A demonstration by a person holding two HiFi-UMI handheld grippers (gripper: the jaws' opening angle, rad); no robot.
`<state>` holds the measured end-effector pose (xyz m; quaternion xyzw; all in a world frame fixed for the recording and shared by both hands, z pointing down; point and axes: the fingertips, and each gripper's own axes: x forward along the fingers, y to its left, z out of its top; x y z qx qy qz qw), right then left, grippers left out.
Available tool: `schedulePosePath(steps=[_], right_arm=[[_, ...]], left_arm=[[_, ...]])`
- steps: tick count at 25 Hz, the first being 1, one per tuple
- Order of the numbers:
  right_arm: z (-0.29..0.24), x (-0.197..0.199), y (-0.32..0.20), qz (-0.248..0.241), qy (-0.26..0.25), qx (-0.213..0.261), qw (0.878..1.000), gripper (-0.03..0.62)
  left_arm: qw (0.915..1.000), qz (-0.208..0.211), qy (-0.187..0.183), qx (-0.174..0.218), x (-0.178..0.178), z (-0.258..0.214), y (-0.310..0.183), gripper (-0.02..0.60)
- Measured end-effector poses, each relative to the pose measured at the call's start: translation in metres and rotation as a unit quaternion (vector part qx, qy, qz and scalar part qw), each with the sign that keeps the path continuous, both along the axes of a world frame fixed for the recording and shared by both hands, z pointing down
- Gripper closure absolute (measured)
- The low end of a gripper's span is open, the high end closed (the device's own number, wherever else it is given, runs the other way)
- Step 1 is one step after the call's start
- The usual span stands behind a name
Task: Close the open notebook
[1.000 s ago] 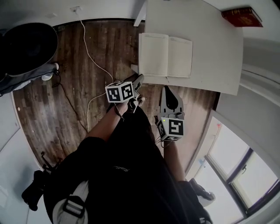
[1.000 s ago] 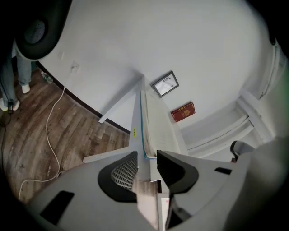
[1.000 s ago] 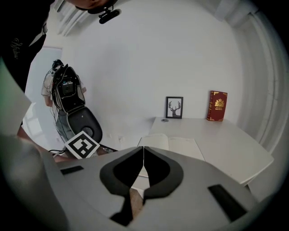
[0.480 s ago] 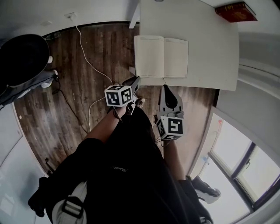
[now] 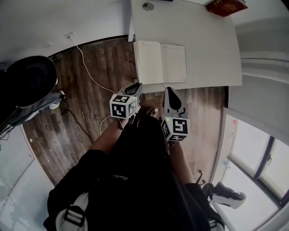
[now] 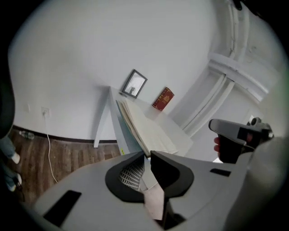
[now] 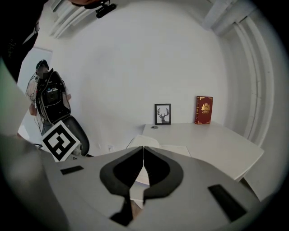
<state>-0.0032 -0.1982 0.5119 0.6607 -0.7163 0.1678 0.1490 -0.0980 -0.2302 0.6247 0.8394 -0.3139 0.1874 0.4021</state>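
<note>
The open notebook [image 5: 160, 63] lies flat at the near edge of the white table [image 5: 203, 45], with cream pages up. It also shows in the left gripper view as the notebook [image 6: 144, 126] and in the right gripper view as the notebook [image 7: 174, 150]. My left gripper [image 5: 137, 85] hovers just short of the table's near edge, below the notebook's left page. Its jaws [image 6: 147, 155] are closing to a narrow gap with nothing between them. My right gripper [image 5: 170, 91] hangs beside it, under the right page, with jaws [image 7: 143, 149] shut and empty.
A red book [image 5: 226, 6] and a small framed picture [image 7: 163, 113] stand at the table's far side by the wall. A black chair [image 5: 27, 79] sits left on the wooden floor. A white cable [image 5: 90, 72] runs across the floor. A window lies to the right.
My left gripper has risen a little and rolled, so its marker cube shows a different face. The table and notebook sit higher in the head view. The right gripper has barely moved.
</note>
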Motion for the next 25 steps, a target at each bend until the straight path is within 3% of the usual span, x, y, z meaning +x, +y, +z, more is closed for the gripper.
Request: schedulePosePath(steps=[4,7,10,19,25], right_arm=[[-0.001,0.012,0.005,0.012,0.001,0.003,1.000,0.571],[-0.014,0.020,-0.004,-0.004,0.037,0.024,0.999,0.571],[-0.027,0.036,-0.014,-0.001,0.016,0.053,0.998,0.571],[-0.033,0.080,-0.024,0.007,-0.010,0.064,0.998,0.571],[-0.016,0.132,-0.011,0.046,-0.045,0.055,0.996,0.571]], left_arm=[[0.9971,0.030,-0.030,0.064,0.005,-0.029,-0.006,0.538],[0.9912,0.041,-0.060,0.110,0.013,-0.047,-0.013,0.540],[0.9844,0.053,-0.088,0.143,0.028,-0.058,-0.015,0.540],[0.9683,0.076,-0.144,0.189,0.060,-0.078,-0.008,0.541],[0.9552,0.107,-0.178,0.211,0.096,-0.081,0.002,0.541]])
